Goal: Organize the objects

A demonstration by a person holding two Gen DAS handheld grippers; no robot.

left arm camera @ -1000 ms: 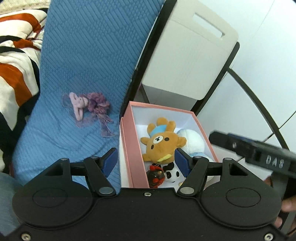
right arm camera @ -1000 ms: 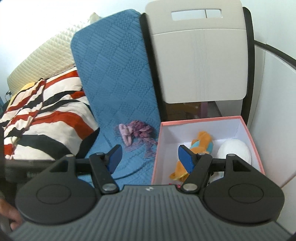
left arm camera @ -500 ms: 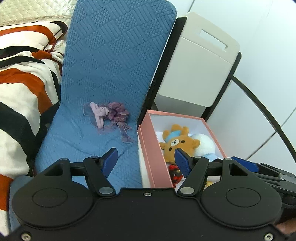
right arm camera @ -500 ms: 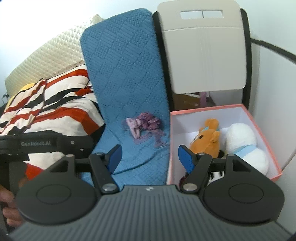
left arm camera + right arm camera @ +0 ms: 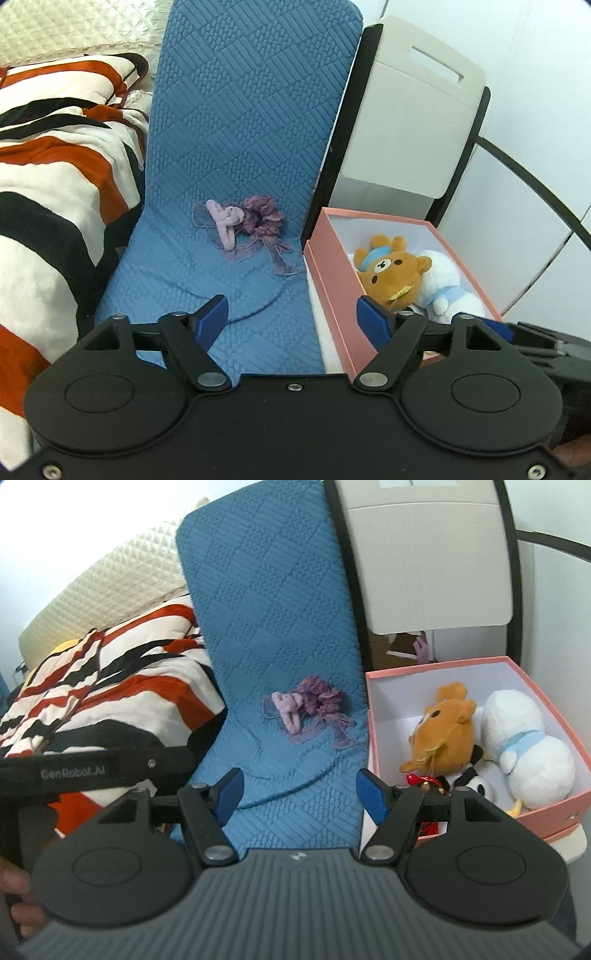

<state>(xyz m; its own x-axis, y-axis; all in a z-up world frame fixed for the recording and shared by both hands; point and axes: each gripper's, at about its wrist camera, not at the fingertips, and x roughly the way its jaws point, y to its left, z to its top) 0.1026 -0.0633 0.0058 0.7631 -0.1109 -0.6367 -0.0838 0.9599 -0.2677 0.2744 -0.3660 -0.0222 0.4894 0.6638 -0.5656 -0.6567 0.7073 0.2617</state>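
Left fingers (image 5: pixel 291 314) opening, right fingers (image 5: pixel 299 790) parted, both empty; purple toy (image 5: pixel 242 227) lies beyond.

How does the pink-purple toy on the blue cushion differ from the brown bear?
The pink-purple toy lies alone on the blue cushion, outside the pink box; the brown bear is already inside, packed against other plush. The toy is flatter with gauzy trim; the bear is rounder. Neither is gripped.

Your small purple-pink plush toy (image 5: pixel 236 230), trimmed with sheer ribbon, lies flat on the blue quilted mat (image 5: pixel 240 122), just left of the open pink box (image 5: pixel 334 291). Inside the box you see a brown bear (image 5: pixel 391 273), a white plush (image 5: pixel 445 284) and smaller toys.
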